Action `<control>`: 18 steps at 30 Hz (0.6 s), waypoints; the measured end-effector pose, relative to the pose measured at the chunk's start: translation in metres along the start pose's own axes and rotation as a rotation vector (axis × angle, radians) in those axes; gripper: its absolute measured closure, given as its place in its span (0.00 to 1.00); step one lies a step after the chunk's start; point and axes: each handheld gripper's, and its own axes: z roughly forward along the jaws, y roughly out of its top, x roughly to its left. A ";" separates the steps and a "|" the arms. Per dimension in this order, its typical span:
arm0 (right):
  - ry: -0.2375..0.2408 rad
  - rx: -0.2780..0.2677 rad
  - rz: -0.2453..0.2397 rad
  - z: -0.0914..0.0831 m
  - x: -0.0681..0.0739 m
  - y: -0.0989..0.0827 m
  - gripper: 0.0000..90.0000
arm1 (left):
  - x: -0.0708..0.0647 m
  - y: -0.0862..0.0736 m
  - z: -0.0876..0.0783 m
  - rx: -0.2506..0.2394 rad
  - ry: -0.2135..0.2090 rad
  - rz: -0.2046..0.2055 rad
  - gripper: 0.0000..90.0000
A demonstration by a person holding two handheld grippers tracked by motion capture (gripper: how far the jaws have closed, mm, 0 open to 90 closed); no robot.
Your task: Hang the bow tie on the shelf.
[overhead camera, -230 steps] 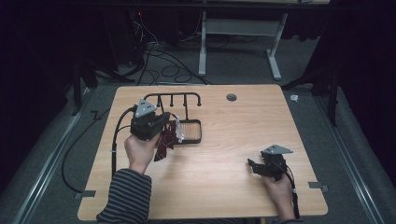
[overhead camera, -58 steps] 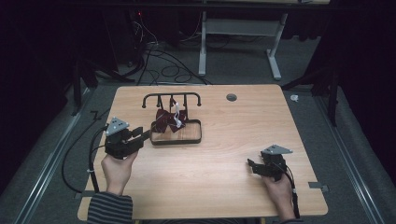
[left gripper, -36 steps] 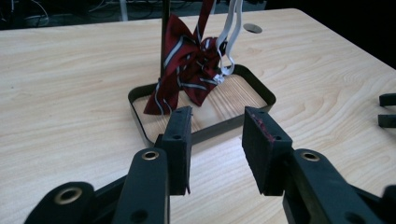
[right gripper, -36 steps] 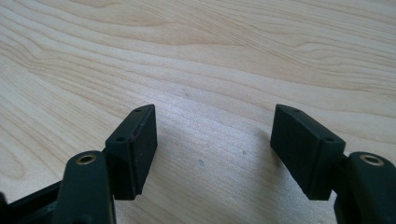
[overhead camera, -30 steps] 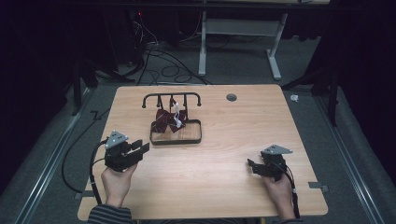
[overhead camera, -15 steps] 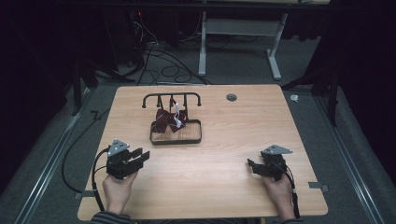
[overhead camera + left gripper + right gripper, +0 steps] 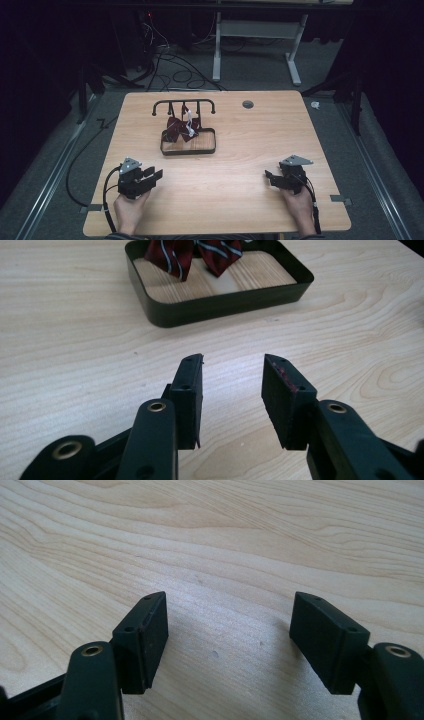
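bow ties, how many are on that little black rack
1. The striped maroon bow tie hangs from the rack's top bar, its lower end over the left part of the black tray. Another could hide behind it, but none shows.

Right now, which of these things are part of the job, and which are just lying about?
Part of the job:
- striped tie, hanging from the rack into the tray
- rack
- tray
- left gripper, open, holding nothing
- right gripper, open, holding nothing

Just lying about:
- round grey hole cover in the table
- cables on the floor behind
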 end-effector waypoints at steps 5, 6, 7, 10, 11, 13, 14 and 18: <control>0.000 0.000 -0.002 0.000 0.000 0.000 0.37 | 0.000 -0.007 0.004 0.009 0.003 -0.010 0.67; 0.000 0.000 -0.002 0.000 0.000 0.000 0.37 | 0.000 -0.008 0.006 0.014 0.009 -0.005 0.67; 0.000 0.000 -0.002 0.000 0.000 0.000 0.37 | 0.000 -0.008 0.006 0.014 0.009 -0.005 0.67; 0.000 -0.001 -0.002 0.000 0.000 0.000 0.37 | 0.001 -0.011 0.009 0.024 0.008 -0.009 0.66; 0.000 -0.001 -0.002 0.000 0.000 0.000 0.37 | 0.001 -0.012 0.009 0.025 0.009 -0.011 0.66; 0.000 0.000 -0.002 0.000 0.000 0.000 0.37 | 0.000 -0.014 0.010 0.028 0.010 -0.013 0.66; 0.000 -0.001 -0.002 0.000 0.000 0.000 0.37 | 0.000 -0.015 0.011 0.024 0.009 -0.019 0.66; 0.000 -0.001 -0.002 0.000 0.000 0.000 0.37 | -0.002 -0.019 0.015 0.032 0.013 -0.018 0.65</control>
